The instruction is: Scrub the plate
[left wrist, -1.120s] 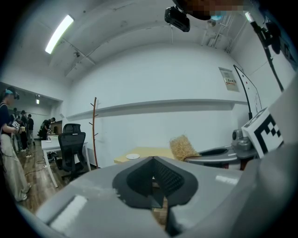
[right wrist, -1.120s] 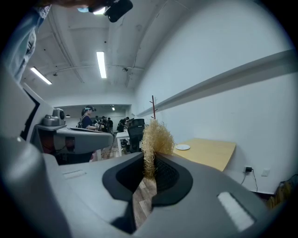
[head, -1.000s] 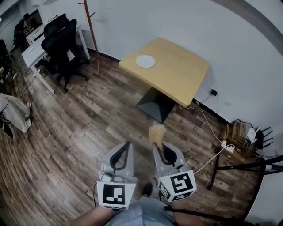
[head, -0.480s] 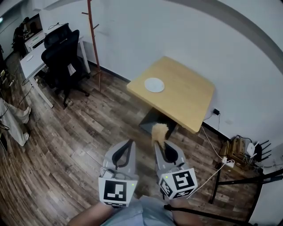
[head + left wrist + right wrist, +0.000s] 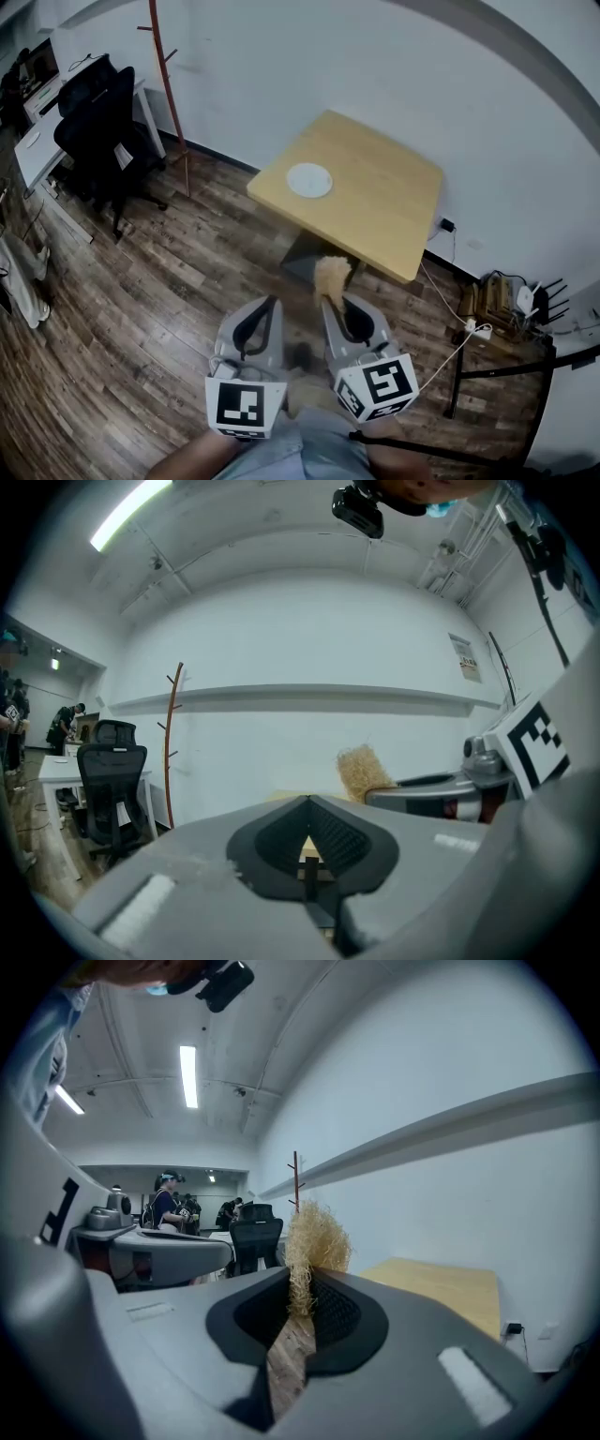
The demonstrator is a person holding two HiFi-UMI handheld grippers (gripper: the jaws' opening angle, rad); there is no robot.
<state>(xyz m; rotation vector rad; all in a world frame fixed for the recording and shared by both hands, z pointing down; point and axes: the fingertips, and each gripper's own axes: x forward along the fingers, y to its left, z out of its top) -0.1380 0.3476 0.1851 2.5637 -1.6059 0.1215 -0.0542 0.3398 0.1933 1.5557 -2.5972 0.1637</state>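
A white plate (image 5: 308,180) lies on the square wooden table (image 5: 380,202) by the wall, well ahead of both grippers. My right gripper (image 5: 332,298) is shut on a straw-coloured fibre scrubber (image 5: 332,276), whose tuft (image 5: 315,1237) sticks out past the jaws. My left gripper (image 5: 266,307) is shut with nothing in it; its pads meet (image 5: 307,834). Both grippers hang side by side over the wood floor, short of the table. The right gripper and scrubber (image 5: 364,771) show at the right of the left gripper view.
A black office chair (image 5: 94,117) and white desks (image 5: 33,145) stand at the far left. A wooden coat stand (image 5: 169,89) rises by the wall. Cables and a power strip (image 5: 478,328) lie on the floor right of the table, beside a black frame (image 5: 516,361). People stand far off (image 5: 169,1206).
The table and plate sit lower and nearer in the head view than a second ago. Both grippers keep their grip and their place side by side.
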